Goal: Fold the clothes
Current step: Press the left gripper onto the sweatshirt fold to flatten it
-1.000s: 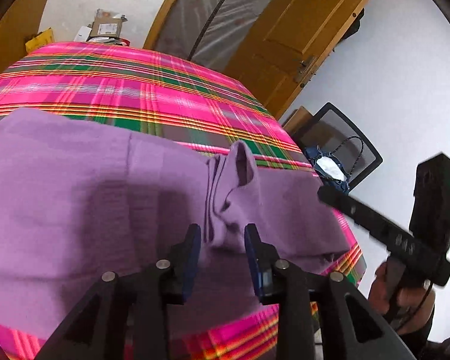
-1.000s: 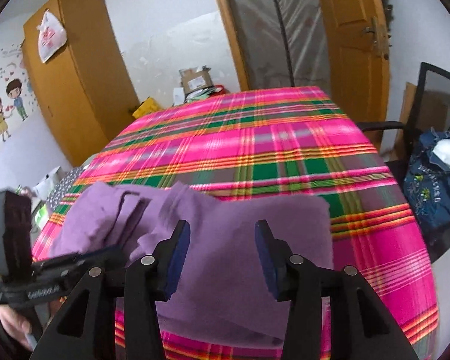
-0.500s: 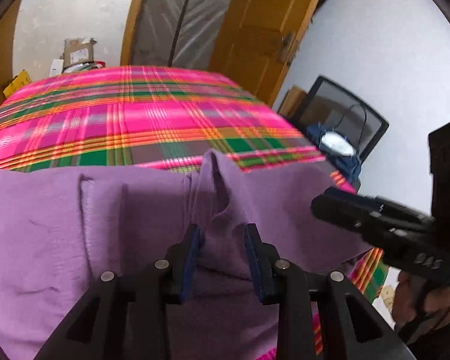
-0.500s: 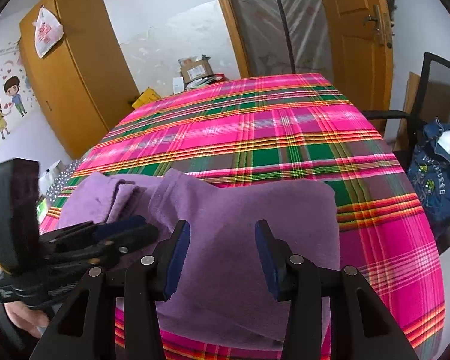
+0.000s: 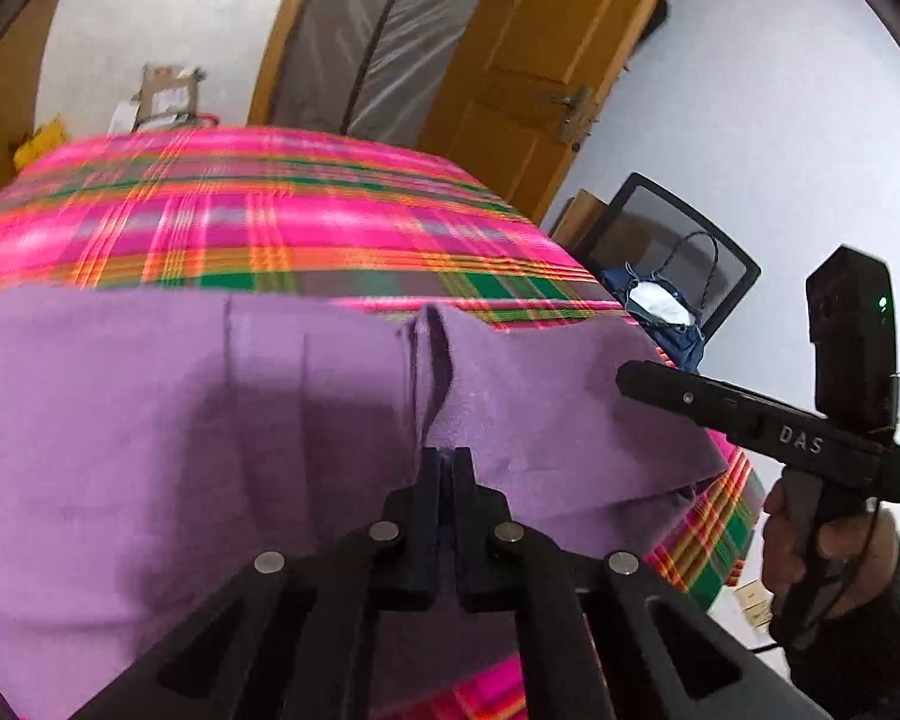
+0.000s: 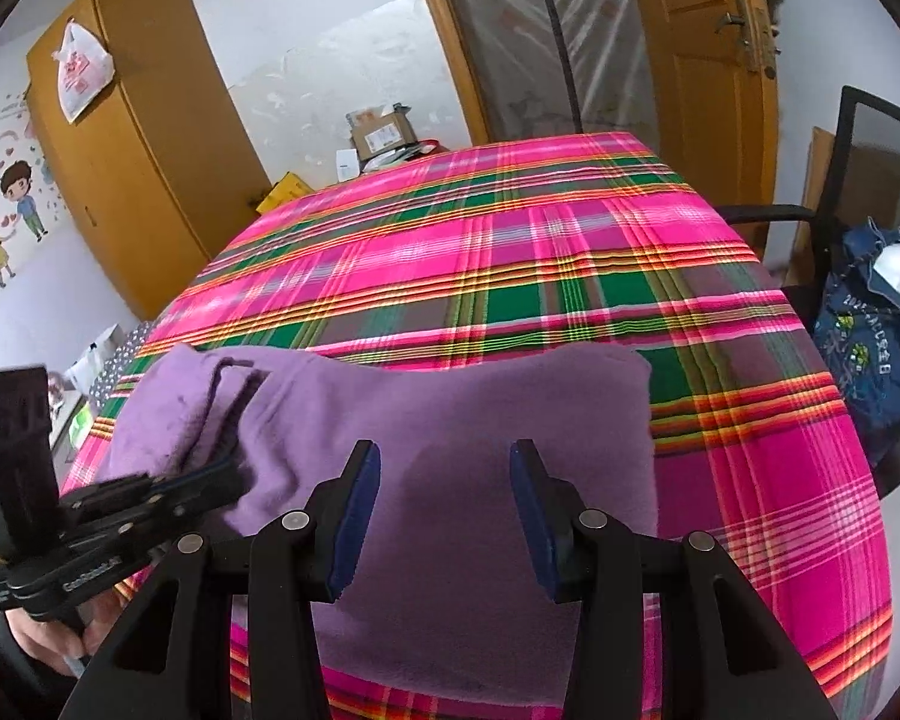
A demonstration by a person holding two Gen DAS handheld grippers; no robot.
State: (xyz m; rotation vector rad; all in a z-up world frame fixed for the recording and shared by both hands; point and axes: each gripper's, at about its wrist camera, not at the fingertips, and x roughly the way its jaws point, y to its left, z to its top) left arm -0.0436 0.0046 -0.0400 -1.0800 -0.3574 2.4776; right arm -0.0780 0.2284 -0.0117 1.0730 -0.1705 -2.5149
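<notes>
A purple garment [image 6: 450, 480] lies spread across the near edge of a plaid-covered table [image 6: 570, 252], its bulk at 6 o'clock in both wrist views. The left gripper [image 5: 447, 459] is pinched tight on a raised ridge of the fabric that runs up toward 12 o'clock, with layered edges visible to its left. The right gripper [image 6: 444, 480] hovers over the cloth with jaws wide, holding nothing; in the left view it appears at 3 o'clock, gripped in a hand [image 5: 834, 546]. The garment looks partly doubled over, with a fairly clean far edge and square right corner, yet the left end at 9 o'clock in the right view is bunched. By this evidence, folding is under way: some layers lie stacked, while the lumpy left side remains to be flattened.
</notes>
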